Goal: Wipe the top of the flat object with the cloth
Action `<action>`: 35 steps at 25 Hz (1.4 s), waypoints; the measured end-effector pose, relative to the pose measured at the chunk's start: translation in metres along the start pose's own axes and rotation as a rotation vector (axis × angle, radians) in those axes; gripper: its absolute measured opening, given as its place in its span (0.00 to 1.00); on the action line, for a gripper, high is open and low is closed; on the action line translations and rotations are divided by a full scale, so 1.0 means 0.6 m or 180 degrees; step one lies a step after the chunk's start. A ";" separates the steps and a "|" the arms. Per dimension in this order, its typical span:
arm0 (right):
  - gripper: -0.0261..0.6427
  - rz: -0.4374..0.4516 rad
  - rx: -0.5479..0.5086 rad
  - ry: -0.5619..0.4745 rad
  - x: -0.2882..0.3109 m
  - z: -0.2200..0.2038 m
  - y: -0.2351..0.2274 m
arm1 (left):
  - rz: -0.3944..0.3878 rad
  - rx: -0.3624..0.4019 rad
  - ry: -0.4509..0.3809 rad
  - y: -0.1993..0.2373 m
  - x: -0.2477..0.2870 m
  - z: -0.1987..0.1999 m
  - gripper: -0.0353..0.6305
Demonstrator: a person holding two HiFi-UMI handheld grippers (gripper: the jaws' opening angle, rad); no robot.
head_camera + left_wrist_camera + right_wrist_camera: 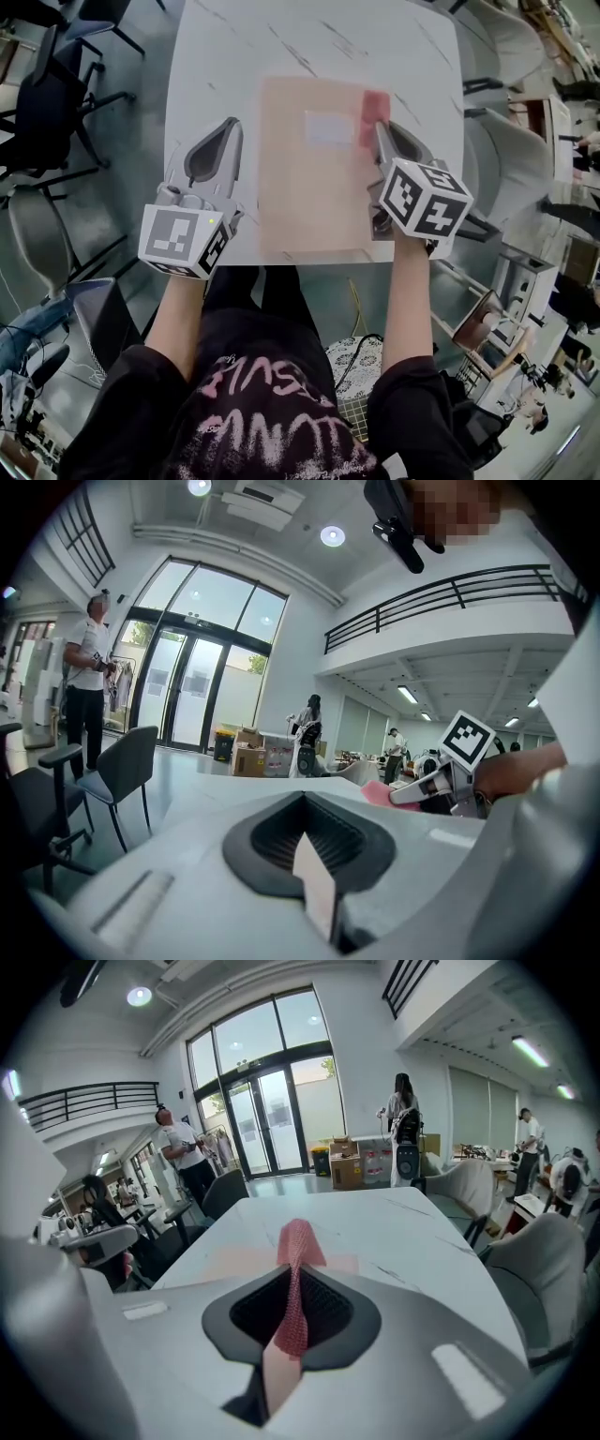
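An open office-lab hall: glass entrance doors (272,1119) at twelve o'clock, a mezzanine railing (450,597) overhead, office chairs (47,103) at nine o'clock, cardboard boxes (344,1168) stacked by the doors.

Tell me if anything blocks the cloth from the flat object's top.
Nothing visible does. The right gripper is shut on the pink cloth, which is over the flat object at its far right corner. Its top bears only a white label, and the left gripper sits off its left edge.

The pink cloth (298,1241) is coarse open mesh. The tabletop (225,56) looks smooth, white and dark-veined like marble; the flat object (295,197) is matt.
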State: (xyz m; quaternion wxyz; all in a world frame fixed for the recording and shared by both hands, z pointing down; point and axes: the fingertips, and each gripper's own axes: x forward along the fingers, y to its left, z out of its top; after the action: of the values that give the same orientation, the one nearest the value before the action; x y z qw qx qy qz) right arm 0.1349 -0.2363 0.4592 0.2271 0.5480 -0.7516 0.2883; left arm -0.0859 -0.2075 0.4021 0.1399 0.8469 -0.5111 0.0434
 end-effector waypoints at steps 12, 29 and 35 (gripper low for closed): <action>0.11 0.0796 0.0049 0.0015 0.032 -0.013 0.236 | 0.0145 -0.0039 -0.0032 0.023 -0.032 0.002 0.05; 0.11 0.0977 -0.0050 0.0358 0.051 -0.075 0.304 | 0.0280 -0.0060 -0.0002 0.053 -0.062 -0.008 0.05; 0.11 0.0839 -0.0001 0.0418 0.052 -0.092 0.267 | 0.0213 -0.0049 0.0021 0.039 -0.052 -0.013 0.05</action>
State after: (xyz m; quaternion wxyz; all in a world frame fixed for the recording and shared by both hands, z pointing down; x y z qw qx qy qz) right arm -0.0260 -0.1828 0.4906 0.2360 0.4245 -0.8007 0.3507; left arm -0.1208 -0.1892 0.4071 0.1465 0.8281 -0.5390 0.0470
